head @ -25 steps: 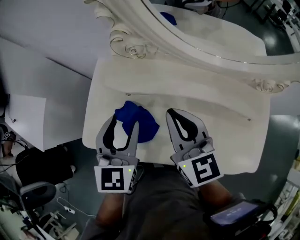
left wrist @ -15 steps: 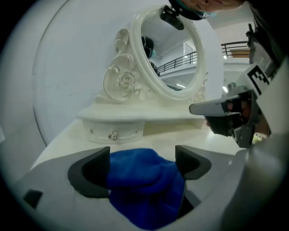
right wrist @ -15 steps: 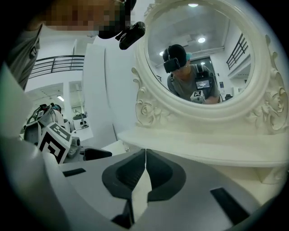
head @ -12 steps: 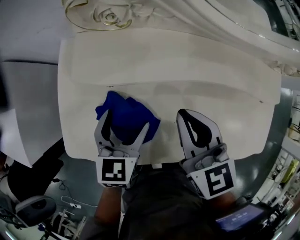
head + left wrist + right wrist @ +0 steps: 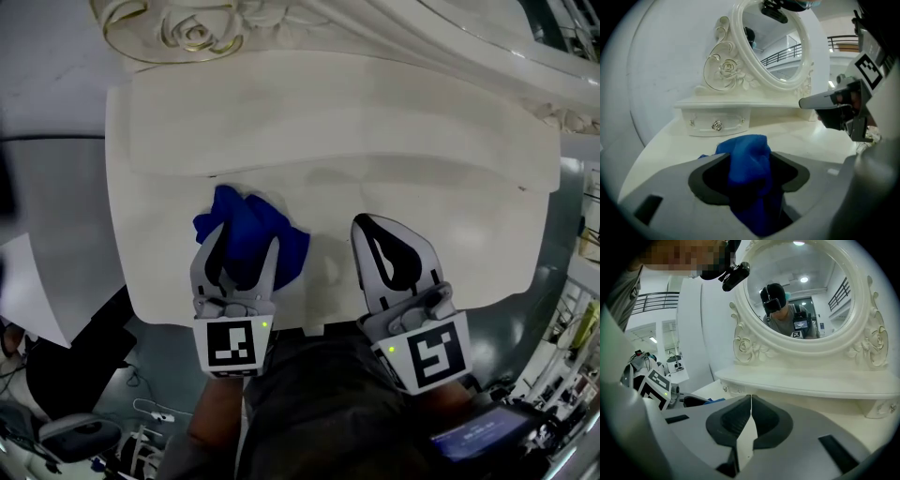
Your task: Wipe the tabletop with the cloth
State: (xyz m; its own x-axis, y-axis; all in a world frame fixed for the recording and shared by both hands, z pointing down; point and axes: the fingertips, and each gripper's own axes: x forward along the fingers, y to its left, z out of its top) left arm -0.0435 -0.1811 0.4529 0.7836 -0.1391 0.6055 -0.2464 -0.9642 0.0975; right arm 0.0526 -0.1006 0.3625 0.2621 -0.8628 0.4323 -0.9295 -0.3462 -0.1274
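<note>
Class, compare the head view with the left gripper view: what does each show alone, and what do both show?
Only the head view: the marker cube on the left hand-held gripper. Only the left gripper view: the drawer knob. Both: the cloth between that gripper's jaws, which have just been closing and grip it, the tabletop, the shut right hand-held gripper.

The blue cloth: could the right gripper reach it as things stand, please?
Probably not freely: the cloth sits between the jaws of the left gripper, which have just been closing on it. The right gripper, shut, stands apart to its side.
</note>
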